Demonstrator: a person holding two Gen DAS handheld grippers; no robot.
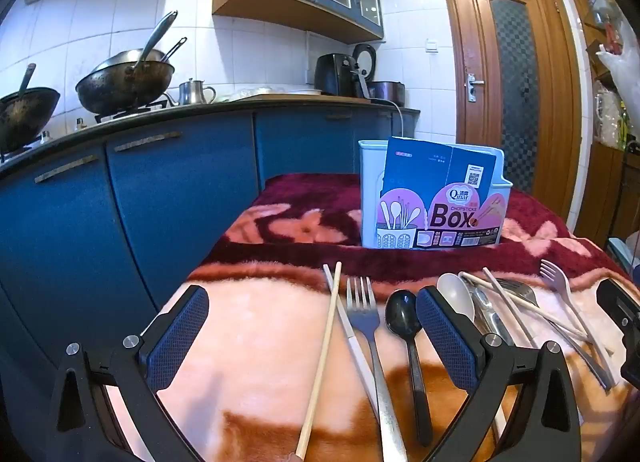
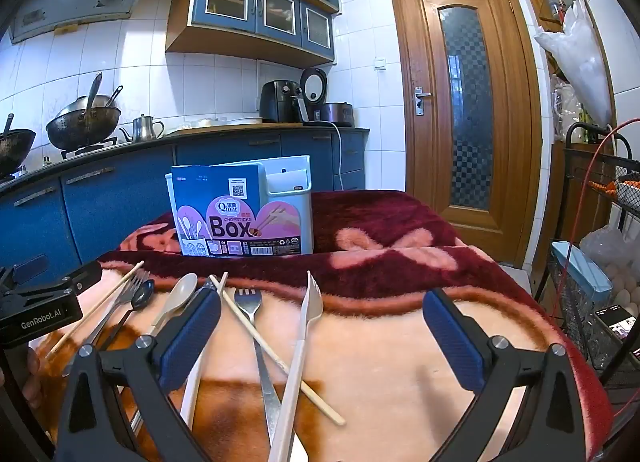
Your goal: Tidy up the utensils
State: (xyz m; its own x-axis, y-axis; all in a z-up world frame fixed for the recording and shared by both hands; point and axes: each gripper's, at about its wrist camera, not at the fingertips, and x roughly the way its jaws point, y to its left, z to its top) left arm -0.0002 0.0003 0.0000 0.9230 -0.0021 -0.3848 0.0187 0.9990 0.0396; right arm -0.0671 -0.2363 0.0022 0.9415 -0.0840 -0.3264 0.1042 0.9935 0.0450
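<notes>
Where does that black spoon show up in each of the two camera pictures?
Left wrist view: the black spoon lies low and centre, right of the metal fork.
Right wrist view: the black spoon lies at the left, next to that fork.
Shared landmark: the chopsticks box behind the utensils.

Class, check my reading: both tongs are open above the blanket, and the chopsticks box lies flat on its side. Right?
Not quite. The chopsticks box stands upright, as the right wrist view shows. The left tongs and right tongs are indeed open above the blanket.
</notes>
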